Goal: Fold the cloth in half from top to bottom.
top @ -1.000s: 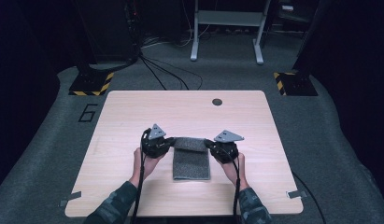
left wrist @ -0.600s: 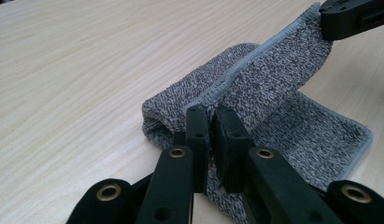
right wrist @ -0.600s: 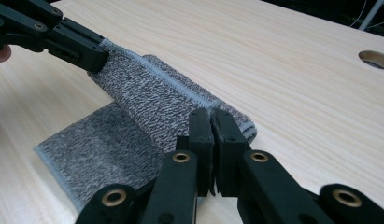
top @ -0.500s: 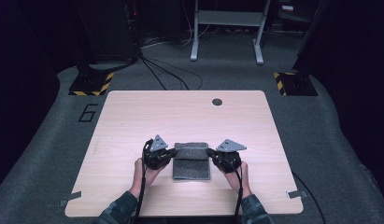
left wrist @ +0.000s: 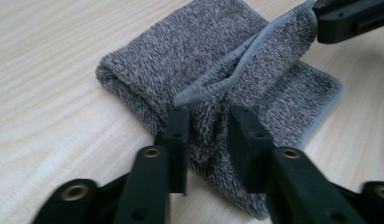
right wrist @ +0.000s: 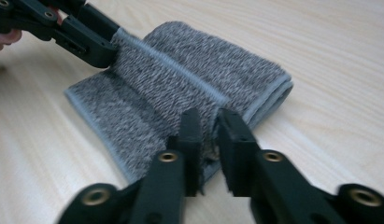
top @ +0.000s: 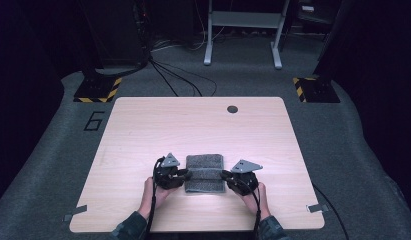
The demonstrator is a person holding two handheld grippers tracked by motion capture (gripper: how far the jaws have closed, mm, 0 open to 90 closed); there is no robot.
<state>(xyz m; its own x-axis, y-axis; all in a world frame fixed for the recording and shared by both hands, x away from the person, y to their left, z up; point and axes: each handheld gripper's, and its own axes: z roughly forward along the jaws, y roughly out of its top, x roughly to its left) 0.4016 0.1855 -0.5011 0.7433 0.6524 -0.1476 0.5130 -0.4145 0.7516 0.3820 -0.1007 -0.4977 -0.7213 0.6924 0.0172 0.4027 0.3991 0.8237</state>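
Where folded towel (top: 205,173) lies near front table edge (top: 193,231), bare wood beyond.

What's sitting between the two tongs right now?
The folded grey towel spans the gap between left tongs and right tongs, seen in the high view; each reaches one of its side edges.

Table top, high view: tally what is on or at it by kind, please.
Grey folded towel: 1
Black hand-held grippers: 2, the left gripper and the right gripper, one at each end of the towel
Dark round grommet hole in the table: 1
Total: 4
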